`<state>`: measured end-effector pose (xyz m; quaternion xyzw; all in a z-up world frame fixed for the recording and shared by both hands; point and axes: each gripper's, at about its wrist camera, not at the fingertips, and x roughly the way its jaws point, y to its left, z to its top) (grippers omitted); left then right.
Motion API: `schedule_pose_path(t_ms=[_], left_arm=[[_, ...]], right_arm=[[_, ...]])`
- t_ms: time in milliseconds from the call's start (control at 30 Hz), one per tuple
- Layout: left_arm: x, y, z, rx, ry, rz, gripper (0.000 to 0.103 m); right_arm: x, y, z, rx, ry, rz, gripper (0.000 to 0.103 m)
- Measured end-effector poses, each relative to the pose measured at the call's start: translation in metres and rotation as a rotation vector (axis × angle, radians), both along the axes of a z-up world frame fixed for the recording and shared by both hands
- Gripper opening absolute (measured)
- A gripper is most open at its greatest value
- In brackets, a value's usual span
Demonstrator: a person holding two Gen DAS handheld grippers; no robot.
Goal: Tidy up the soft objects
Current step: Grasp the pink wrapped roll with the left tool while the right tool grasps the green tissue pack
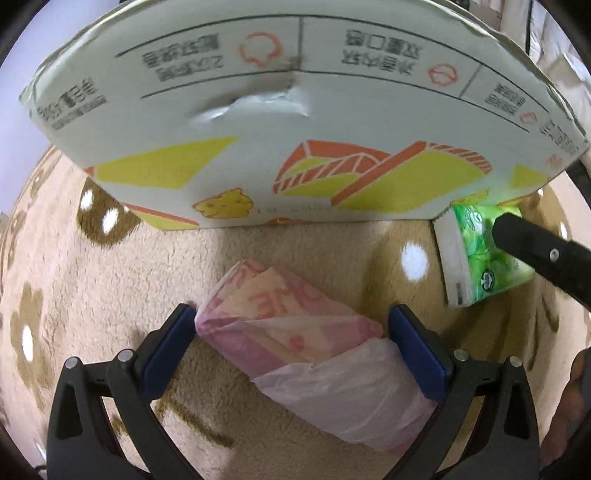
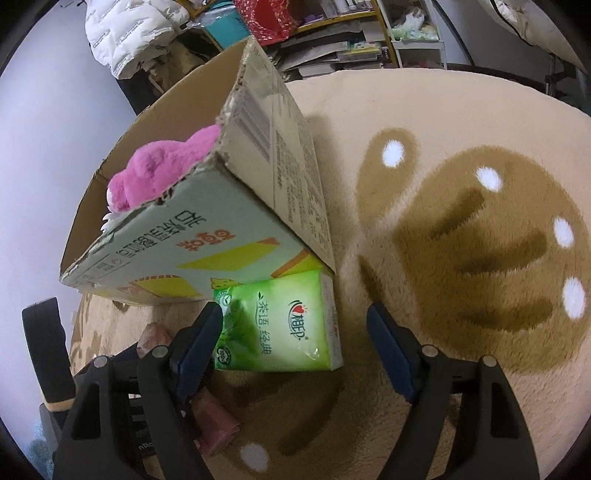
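A pink tissue pack (image 1: 303, 343) in clear wrap lies on the beige carpet between the pads of my left gripper (image 1: 291, 339); the jaws are wide and touch its ends without squeezing. A green tissue pack (image 2: 280, 325) lies against the cardboard box (image 2: 207, 258); it also shows in the left wrist view (image 1: 476, 254). My right gripper (image 2: 295, 332) is open around it, its left finger (image 2: 199, 343) at the pack's edge. A pink plush toy (image 2: 162, 170) sits inside the box. The box side (image 1: 295, 110) fills the top of the left wrist view.
The beige carpet (image 2: 461, 240) with brown paw prints spreads to the right. Shelves of books (image 2: 332, 48) and a white jacket (image 2: 129, 33) stand behind the box. The right gripper's finger (image 1: 535, 254) crosses the left wrist view at the right.
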<state>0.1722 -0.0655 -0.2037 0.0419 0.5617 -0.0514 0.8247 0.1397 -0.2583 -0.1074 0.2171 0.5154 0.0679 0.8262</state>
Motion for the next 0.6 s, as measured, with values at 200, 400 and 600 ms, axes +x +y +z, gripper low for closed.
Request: schedule_pose_path(t_ms=[200, 400, 600], left_arm=[[0.000, 0.006, -0.004, -0.008, 0.020, -0.005, 0.095], [-0.012, 0.012, -0.001, -0.013, 0.025, -0.009, 0.071], [-0.019, 0.017, 0.012, -0.036, 0.028, -0.005, 0.052]], right_arm=[[0.001, 0.007, -0.002, -0.032, 0.011, 0.012, 0.085], [0.004, 0.013, -0.003, -0.053, 0.010, 0.029, 0.088], [0.003, 0.021, -0.003, -0.090, 0.017, 0.054, 0.092]])
